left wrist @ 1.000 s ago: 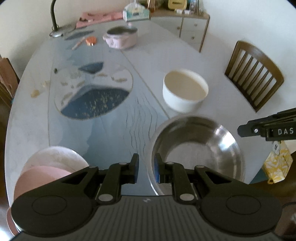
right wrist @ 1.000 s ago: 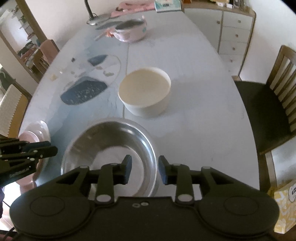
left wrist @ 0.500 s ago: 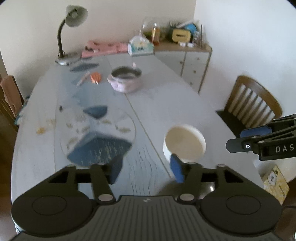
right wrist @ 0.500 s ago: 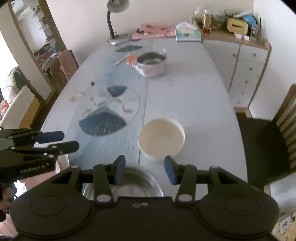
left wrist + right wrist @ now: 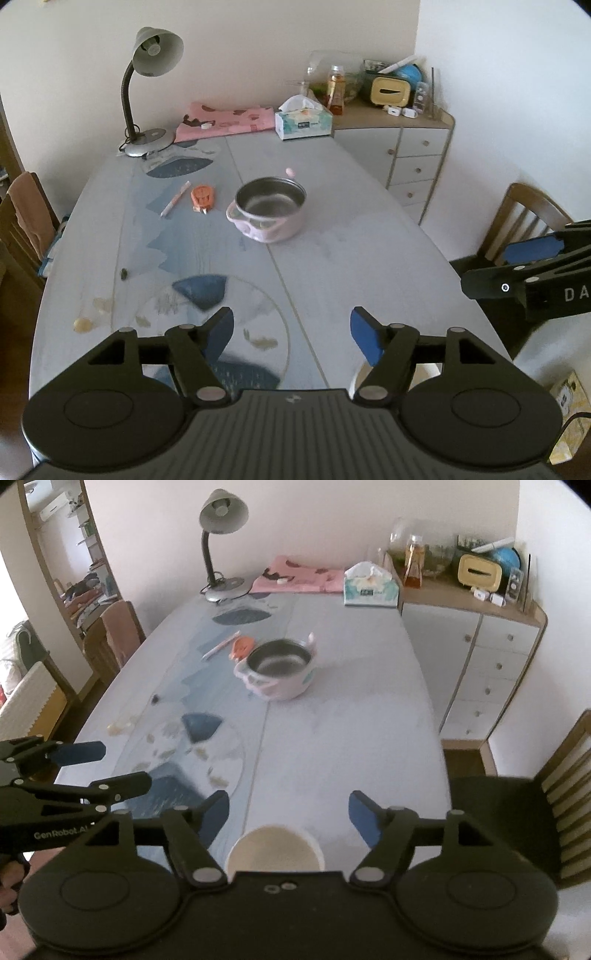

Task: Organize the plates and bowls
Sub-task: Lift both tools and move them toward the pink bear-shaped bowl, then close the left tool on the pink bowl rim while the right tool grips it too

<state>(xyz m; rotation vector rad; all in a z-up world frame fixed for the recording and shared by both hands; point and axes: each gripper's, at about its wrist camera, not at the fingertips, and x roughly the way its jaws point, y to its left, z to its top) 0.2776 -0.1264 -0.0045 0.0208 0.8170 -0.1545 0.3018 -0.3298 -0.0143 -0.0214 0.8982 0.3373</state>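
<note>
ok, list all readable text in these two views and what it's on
"GenRobot.AI" (last letters partly hidden): side of the left hand-held gripper, seen from the right wrist view.
"DA", cut off by the frame edge: side of the right hand-held gripper, seen from the left wrist view.
Tissue box: printed label, too small to read.
Yellow box at the lower right: markings too blurred to read.
Nothing else legible.

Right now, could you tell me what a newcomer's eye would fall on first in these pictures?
Probably the pink pot with its dark metal inside, alone mid-table beside an orange tool and a pen. Next, the grey desk lamp at the far end, and both grippers, left and right, jaws wide and empty.
</note>
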